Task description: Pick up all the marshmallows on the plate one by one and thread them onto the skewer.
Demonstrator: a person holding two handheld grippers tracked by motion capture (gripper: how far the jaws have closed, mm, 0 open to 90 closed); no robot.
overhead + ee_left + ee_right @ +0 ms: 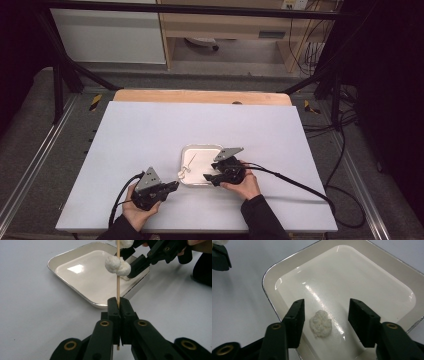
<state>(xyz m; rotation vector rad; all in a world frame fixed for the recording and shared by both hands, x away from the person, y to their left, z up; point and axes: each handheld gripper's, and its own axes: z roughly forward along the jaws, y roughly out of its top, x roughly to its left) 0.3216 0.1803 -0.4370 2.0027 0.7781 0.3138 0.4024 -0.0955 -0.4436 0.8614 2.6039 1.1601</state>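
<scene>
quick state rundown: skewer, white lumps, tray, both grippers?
wooden skewer: upright, clamped at its lower end, white lumps threaded on it
threaded lumps: partway up the skewer, above the tray
loose lump: lying in the tray, untouched
tray: flat on the table, glossy
left gripper: shut on the skewer
right gripper: open, jaws either side of the loose lump

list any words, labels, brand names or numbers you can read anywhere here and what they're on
No readable text in any view.
The tray, the skewer with its white lumps and the loose lump are all unmarked.
The left tongs and right tongs carry no lettering that can be seen.
The box on the shelf unit at the back of the high view may carry marks, but they are too small and blurred to read.
</scene>
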